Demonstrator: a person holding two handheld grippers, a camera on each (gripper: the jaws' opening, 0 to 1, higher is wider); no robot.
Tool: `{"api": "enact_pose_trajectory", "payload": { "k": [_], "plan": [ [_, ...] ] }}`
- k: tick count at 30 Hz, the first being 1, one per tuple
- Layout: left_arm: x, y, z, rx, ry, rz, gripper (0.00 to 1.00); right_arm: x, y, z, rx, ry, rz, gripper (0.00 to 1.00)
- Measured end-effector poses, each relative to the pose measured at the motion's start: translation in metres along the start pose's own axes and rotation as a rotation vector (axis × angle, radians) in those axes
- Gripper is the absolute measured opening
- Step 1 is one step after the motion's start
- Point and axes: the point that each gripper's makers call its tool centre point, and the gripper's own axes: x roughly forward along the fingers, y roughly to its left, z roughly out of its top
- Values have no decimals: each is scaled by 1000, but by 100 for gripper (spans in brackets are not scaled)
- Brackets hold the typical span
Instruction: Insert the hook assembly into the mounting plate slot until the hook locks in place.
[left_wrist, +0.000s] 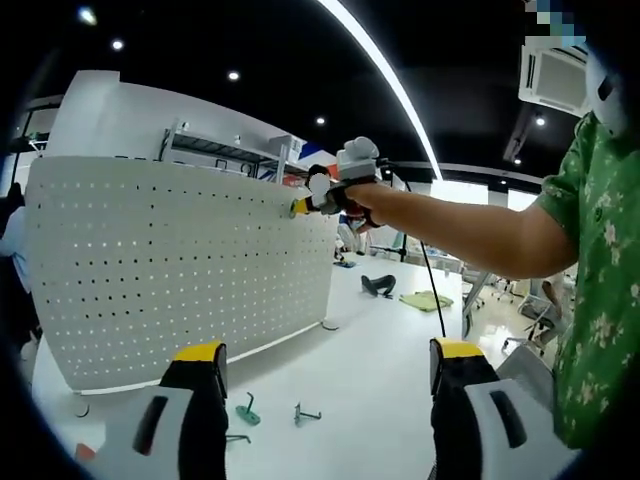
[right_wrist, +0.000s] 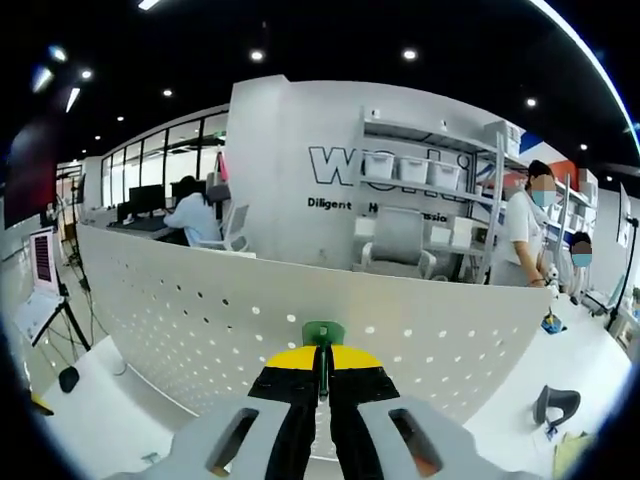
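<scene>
The white pegboard mounting plate (left_wrist: 170, 270) stands upright on the white table. In the left gripper view my left gripper (left_wrist: 328, 352) is open, its yellow-tipped jaws wide apart with nothing between them. Two loose green hooks (left_wrist: 248, 410) (left_wrist: 305, 413) lie on the table in front of it. A person's arm holds my right gripper (left_wrist: 300, 207) against the plate's upper right part. In the right gripper view my right gripper (right_wrist: 322, 358) is shut on a green hook (right_wrist: 323, 333), whose head sits at the perforated plate (right_wrist: 200, 310) near its top edge.
A black object (left_wrist: 378, 285) and a green cloth (left_wrist: 425, 299) lie on the table past the plate's right end. Behind the plate are shelving (right_wrist: 430, 170), chairs, a seated person (right_wrist: 192, 215) and standing people (right_wrist: 525, 235). A tripod (right_wrist: 60, 310) stands at the left.
</scene>
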Motion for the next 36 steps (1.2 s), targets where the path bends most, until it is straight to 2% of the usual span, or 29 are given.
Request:
{"api": "enact_pose_trajectory", "payload": {
  "k": [13, 36],
  "plan": [
    [1, 1, -2, -6, 3, 0, 84, 5, -3, 0, -3, 26, 1, 1],
    [-1, 4, -4, -8, 6, -1, 83, 2, -5, 5, 48, -37, -26, 1]
  ]
}}
